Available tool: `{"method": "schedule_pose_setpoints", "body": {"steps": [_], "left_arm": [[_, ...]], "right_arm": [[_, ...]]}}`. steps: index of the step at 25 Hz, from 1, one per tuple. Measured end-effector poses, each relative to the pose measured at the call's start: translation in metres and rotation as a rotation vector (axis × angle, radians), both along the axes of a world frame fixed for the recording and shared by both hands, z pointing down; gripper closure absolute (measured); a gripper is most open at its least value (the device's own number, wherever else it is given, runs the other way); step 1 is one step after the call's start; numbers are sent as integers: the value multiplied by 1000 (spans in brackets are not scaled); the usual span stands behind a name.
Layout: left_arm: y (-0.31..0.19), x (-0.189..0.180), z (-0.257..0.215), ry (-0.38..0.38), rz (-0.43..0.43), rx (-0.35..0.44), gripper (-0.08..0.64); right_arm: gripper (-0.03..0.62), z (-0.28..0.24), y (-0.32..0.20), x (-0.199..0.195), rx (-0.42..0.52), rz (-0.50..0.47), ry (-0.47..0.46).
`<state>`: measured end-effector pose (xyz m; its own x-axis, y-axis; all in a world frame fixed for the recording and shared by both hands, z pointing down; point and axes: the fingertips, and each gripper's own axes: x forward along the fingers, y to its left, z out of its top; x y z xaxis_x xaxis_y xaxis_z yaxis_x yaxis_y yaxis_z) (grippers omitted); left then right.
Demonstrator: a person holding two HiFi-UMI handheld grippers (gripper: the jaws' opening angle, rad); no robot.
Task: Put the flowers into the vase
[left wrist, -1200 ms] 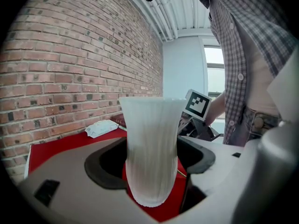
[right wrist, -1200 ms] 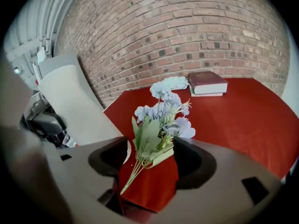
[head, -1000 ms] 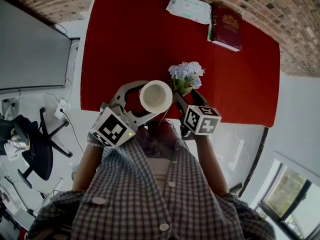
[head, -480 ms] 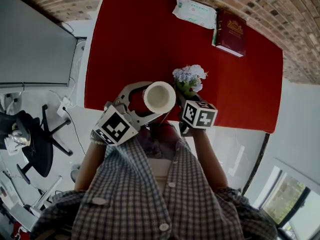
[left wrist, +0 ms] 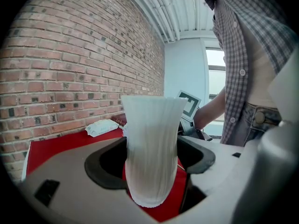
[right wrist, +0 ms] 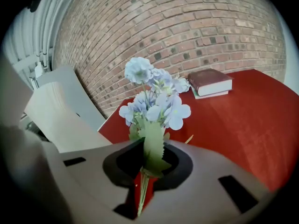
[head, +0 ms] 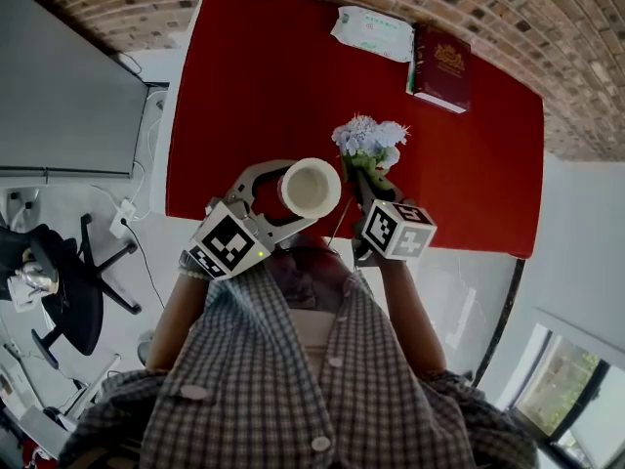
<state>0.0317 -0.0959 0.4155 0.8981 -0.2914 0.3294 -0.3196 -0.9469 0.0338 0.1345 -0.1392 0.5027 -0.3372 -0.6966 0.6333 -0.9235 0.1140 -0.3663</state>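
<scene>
A white ribbed vase [head: 312,186] is held off the red table [head: 254,86], with my left gripper [head: 289,197] shut on its body. In the left gripper view the vase [left wrist: 152,139] stands upright between the dark pads [left wrist: 105,164]. A bunch of pale blue flowers [head: 369,141] with green leaves rises just right of the vase mouth. My right gripper [right wrist: 145,166] has just been closing and is now shut on the flowers' [right wrist: 156,101] stems, with the blooms standing above the jaws.
A dark red book [head: 441,63] and a white pack of wipes [head: 372,33] lie at the table's far edge by the brick wall. A black office chair [head: 68,291] and a grey cabinet [head: 59,96] stand to the left.
The right gripper's jaws have closed on the flower stems and the bunch has risen a little. The left gripper and the vase have stayed in place.
</scene>
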Motion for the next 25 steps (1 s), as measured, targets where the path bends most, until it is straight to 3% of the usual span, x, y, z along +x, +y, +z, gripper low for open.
{"method": "schedule_pose_setpoints", "body": {"steps": [9,25], "left_arm": [[-1,0,0,11,10,1,219],[-2,2,2,18,27,-6,219]], "right_arm": [[557,-70,-25,-4,194,-1,-1],[558,-282,-57,17,667,11,-59]]}}
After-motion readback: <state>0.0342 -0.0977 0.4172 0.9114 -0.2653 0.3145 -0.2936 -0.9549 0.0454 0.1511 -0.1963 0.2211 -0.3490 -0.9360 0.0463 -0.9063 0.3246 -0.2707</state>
